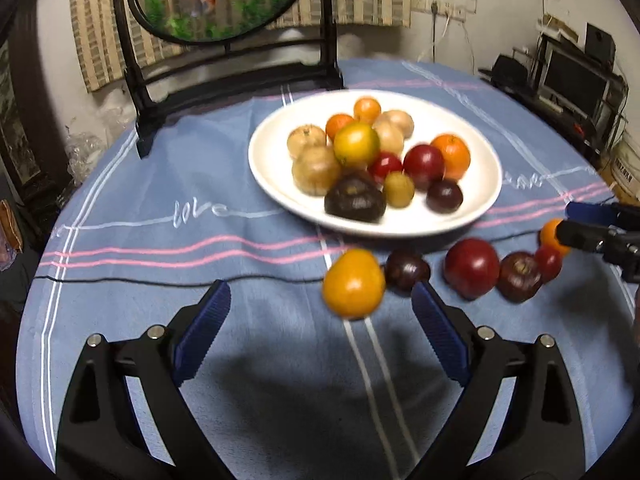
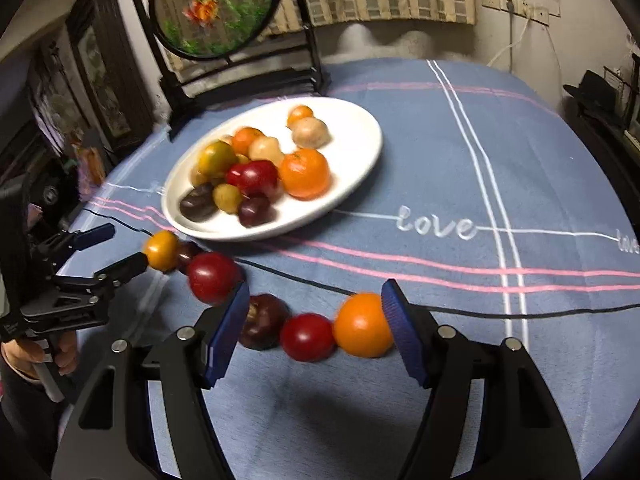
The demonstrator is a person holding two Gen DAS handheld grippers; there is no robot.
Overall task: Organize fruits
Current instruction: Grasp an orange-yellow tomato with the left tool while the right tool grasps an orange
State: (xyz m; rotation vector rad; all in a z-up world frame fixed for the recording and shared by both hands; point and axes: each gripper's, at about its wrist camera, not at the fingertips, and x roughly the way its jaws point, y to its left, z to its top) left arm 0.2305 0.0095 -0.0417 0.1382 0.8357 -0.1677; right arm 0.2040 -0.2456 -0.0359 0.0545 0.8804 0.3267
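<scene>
Glossy white plate [image 1: 276, 184] on a matt, woven blue tablecloth [image 1: 160, 280].

Only readable thing here is the word "love" stitched in white cursive on the blue tablecloth [image 2: 520, 160] over the desk. In the right wrist view it sits right of centre [image 2: 438, 225], with another one cut off at the right edge. In the left wrist view it's at middle left [image 1: 199, 213], plus a blurry one on the right that can't really be read.

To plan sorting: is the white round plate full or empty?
Partly full: the white round plate holds many fruits, with bare rim showing at its right.
</scene>
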